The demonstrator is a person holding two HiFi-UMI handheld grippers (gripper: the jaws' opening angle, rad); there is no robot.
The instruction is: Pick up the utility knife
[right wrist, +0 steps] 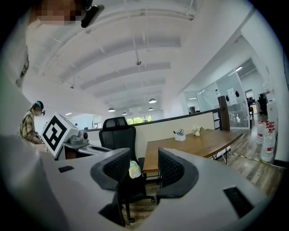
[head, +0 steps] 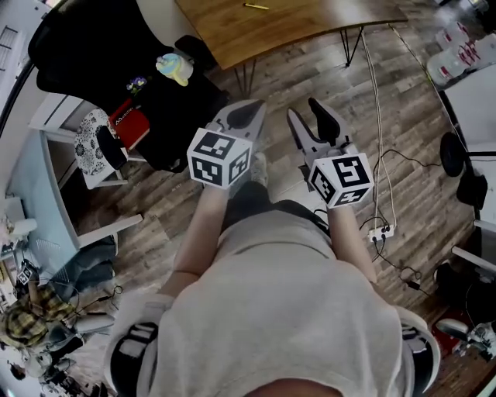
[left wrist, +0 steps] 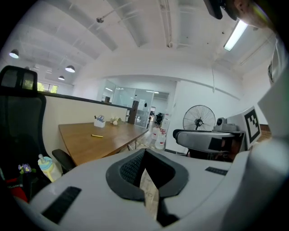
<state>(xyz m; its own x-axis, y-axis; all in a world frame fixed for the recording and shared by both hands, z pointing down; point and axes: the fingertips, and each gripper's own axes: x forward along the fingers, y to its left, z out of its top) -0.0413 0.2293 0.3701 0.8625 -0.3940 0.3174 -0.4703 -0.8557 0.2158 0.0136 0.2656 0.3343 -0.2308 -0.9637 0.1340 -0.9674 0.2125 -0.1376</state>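
Two grippers, one knife, one table. My left gripper [head: 246, 110] has its jaws closed together on nothing. My right gripper [head: 305, 110] has its jaws spread wide, with nothing between them. The single yellow utility knife [head: 256, 6] lies on the wooden table [head: 310, 27], well apart from both grippers. One black office chair [head: 85, 46] stands near the table.

The utility knife [head: 256, 6] is a slim yellow bar lying flat on the wooden desk [head: 294, 31]. It rests well in from the desk's near edge.
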